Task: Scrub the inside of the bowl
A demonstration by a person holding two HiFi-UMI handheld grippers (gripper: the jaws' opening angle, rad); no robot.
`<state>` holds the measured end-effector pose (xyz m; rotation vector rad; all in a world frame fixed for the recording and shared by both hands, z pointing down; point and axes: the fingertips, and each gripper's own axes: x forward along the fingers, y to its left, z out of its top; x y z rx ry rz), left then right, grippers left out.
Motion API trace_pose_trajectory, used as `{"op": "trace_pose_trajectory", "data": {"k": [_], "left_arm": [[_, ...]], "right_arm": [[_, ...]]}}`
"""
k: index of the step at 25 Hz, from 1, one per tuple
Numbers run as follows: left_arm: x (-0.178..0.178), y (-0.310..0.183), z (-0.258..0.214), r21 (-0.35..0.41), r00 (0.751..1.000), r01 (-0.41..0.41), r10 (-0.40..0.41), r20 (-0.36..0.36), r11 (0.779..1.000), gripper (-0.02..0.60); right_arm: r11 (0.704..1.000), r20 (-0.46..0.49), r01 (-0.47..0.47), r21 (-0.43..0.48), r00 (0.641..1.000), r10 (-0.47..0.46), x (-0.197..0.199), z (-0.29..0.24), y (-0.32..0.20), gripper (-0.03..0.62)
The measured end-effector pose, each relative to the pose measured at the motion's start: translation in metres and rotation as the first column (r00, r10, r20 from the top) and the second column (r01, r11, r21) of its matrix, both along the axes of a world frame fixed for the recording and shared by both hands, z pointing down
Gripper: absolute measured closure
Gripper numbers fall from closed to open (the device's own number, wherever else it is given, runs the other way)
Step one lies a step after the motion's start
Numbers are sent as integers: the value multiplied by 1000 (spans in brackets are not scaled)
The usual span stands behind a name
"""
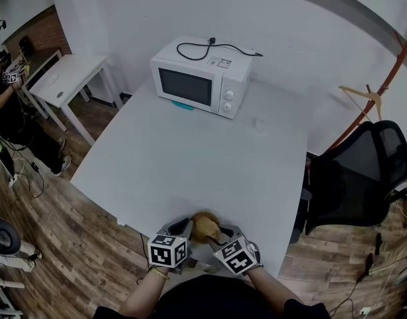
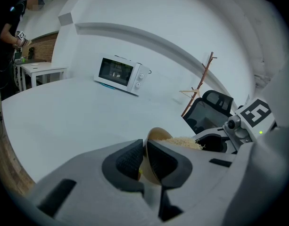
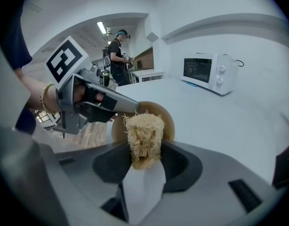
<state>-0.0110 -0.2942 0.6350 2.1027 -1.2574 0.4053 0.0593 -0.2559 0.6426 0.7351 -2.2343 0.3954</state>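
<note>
**A:** Where's the bowl (image 1: 204, 227)?

**B:** It's tipped on its side at the worktop's (image 1: 190, 158) near edge. The left hand-held gripper (image 2: 145, 147) has its wall pinched.

**A:** And the right hand-held gripper (image 3: 145, 150)?

**B:** Clenched on a fibrous scrubber (image 3: 144, 133), with its end at the bowl's mouth. I'd say scrubbing is barely under way. How much of the inside is done, I can't tell.

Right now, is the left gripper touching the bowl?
Touching. The left gripper view shows the left gripper with its jaws closed on the rim of the bowl, one pad on each side of the wall, no gap.
</note>
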Motion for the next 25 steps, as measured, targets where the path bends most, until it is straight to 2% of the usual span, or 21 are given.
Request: {"op": "trace_pose_trajectory", "data": {"k": [10,17,22,25], "left_arm": [[6,4,1,-8,1000,-3,3,-4,1000,543],[11,1,-3,5,1000,-19,19,6,1000,543],[4,-9,-9,31,1000,16,-16,1,999,543],[2,-12,-10,34,1000,11,-11,7,999,543]], "right_arm": [[998,4,-30,56,1000,30,2,-12,-10,418],[998,-6,24,59,1000,-24,-11,-11,-7,419],[996,-2,64,57,998,-64,-22,-13,-1,419],[993,-19,98,70,995,-96,-27,-14,7,419]]}}
